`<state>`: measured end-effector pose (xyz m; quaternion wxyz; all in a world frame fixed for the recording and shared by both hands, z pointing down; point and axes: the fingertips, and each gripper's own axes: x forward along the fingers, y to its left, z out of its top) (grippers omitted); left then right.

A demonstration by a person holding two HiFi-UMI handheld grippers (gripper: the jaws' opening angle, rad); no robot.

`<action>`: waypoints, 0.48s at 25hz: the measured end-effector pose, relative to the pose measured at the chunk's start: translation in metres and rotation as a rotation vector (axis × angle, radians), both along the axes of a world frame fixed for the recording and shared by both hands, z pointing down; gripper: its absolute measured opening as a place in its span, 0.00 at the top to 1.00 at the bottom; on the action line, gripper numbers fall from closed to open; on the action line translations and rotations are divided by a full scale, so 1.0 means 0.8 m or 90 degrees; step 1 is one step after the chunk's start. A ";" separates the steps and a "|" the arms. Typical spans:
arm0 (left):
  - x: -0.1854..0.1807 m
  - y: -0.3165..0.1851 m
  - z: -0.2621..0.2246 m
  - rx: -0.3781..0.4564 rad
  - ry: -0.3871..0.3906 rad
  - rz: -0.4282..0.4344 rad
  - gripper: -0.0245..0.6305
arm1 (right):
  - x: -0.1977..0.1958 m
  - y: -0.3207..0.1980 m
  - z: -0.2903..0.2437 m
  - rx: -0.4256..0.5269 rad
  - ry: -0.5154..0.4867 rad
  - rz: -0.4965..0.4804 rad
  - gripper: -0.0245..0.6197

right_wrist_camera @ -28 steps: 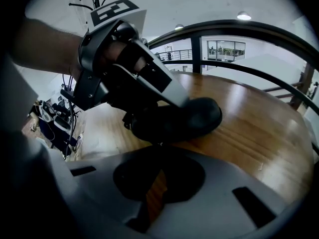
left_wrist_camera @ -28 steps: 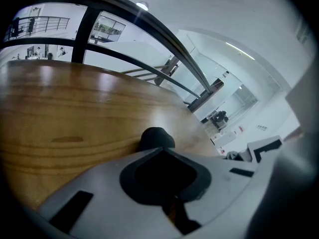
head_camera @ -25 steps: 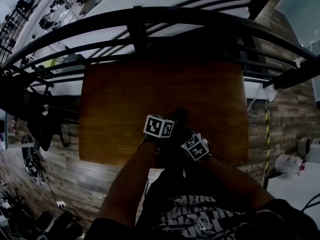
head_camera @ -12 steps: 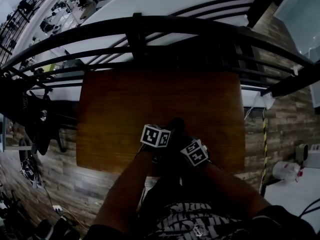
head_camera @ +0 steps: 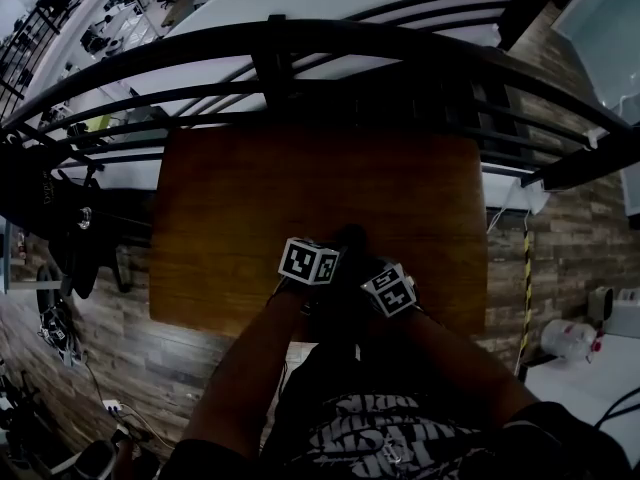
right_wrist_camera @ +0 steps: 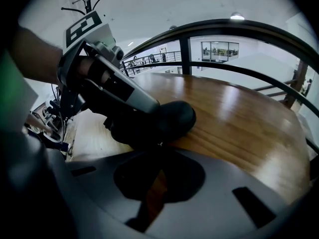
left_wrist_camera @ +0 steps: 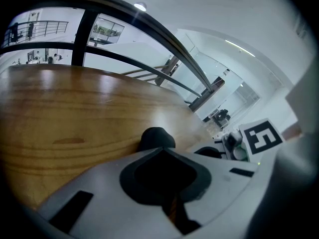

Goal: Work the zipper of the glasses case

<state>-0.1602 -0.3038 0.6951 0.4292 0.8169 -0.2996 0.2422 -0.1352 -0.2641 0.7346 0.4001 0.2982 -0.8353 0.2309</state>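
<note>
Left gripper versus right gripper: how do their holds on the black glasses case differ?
The left gripper clamps the body of the rounded black glasses case; the right gripper pinches only its near edge. In the head view the left gripper sits farther forward than the right gripper. Both are shut on the case.

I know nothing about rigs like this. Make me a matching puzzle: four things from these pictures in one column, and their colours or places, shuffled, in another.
Things:
1. table
2. glasses case
3. railing
4. marker cube

Descriptions:
A. black-and-white squares
B. black and rounded, lying by the table's near edge
C. brown wood grain
D. dark bars beyond the table's far edge

Pairs: 1-C, 2-B, 3-D, 4-A
</note>
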 end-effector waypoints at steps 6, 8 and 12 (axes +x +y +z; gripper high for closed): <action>0.002 0.002 0.000 -0.002 -0.003 -0.001 0.96 | 0.010 -0.010 -0.002 0.004 0.004 -0.006 0.96; 0.002 0.001 0.000 -0.001 -0.003 -0.001 0.96 | 0.013 -0.016 -0.003 0.005 0.004 -0.006 0.96; 0.003 0.002 0.000 0.001 -0.006 -0.001 0.96 | 0.021 -0.029 -0.003 0.019 0.012 -0.019 0.96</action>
